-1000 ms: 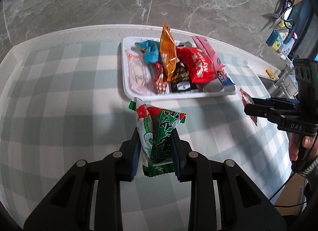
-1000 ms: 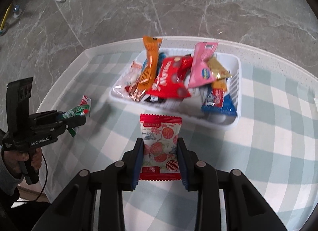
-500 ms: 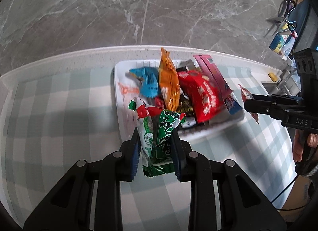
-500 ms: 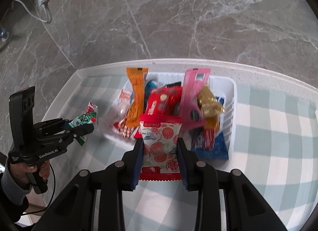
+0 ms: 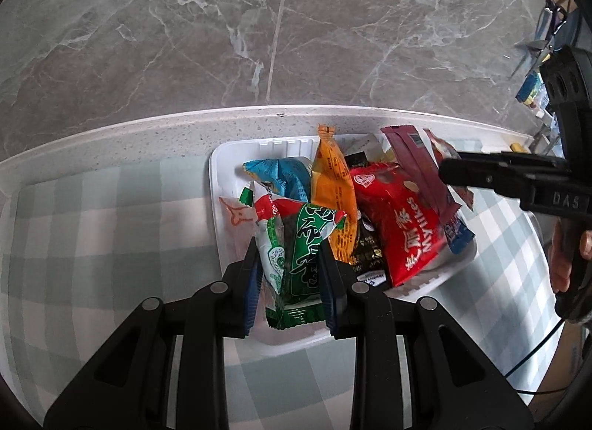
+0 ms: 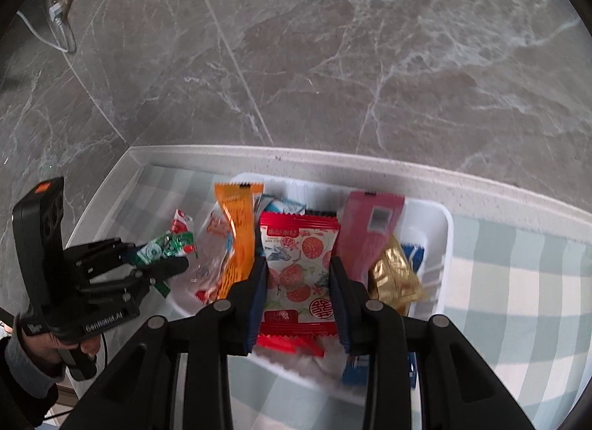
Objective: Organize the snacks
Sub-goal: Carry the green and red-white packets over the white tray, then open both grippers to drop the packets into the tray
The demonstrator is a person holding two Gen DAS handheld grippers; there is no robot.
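White tray (image 5: 218,171) already heaped with snacks; left gripper (image 5: 290,285) clamps green packet (image 5: 296,256), right gripper (image 6: 298,289) clamps red-white packet (image 6: 298,267), both above tray, release pending

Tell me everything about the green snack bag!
The green snack bag is a shiny plastic packet, green with white writing, a white strip down one side and a red top corner with crimped edges. It stands upright, pinched between the two fingers of the left gripper, held over the near left end of the white tray of snacks.
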